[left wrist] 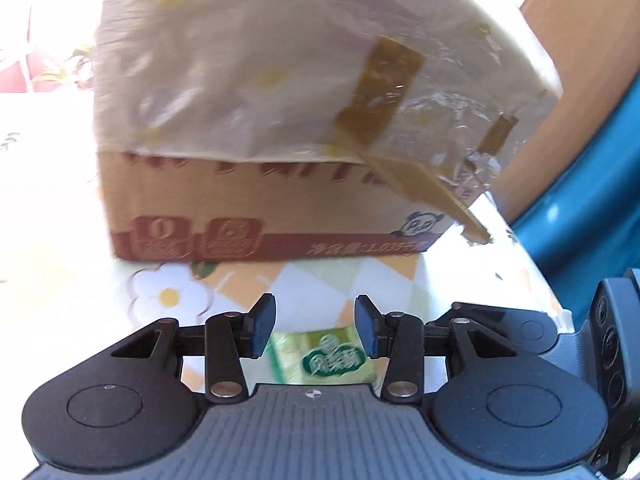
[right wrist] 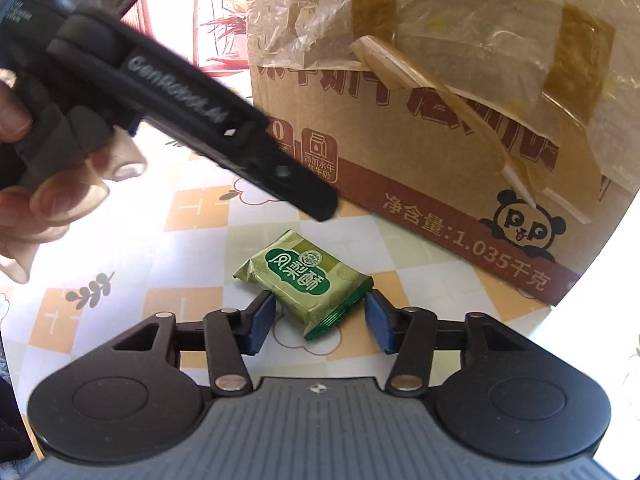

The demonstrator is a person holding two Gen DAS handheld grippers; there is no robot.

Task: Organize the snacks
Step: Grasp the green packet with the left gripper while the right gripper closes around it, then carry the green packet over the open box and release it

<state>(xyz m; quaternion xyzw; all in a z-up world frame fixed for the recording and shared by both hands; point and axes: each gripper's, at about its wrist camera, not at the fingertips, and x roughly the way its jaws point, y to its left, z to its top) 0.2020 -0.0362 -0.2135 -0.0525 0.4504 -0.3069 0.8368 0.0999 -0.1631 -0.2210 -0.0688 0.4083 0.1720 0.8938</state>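
A green wrapped pastry snack [right wrist: 306,282] lies on the patterned tablecloth in front of a cardboard box [right wrist: 420,152]. My right gripper [right wrist: 320,322] is open, its blue pads on either side of the snack's near end, not touching it. My left gripper [left wrist: 316,330] is open and hovers above the same snack [left wrist: 324,356], which shows below and behind its pads. In the right wrist view the left gripper's black body [right wrist: 180,104] reaches in from the upper left, held by a hand. The box [left wrist: 256,208] stands just ahead in the left wrist view.
The box is draped in clear plastic film [left wrist: 280,60] with peeling brown tape [right wrist: 436,92]. A teal object [left wrist: 592,184] and a wooden panel [left wrist: 580,20] stand at the right. A potted plant [right wrist: 228,24] sits behind the box. The tablecloth [right wrist: 192,216] has a checked flower pattern.
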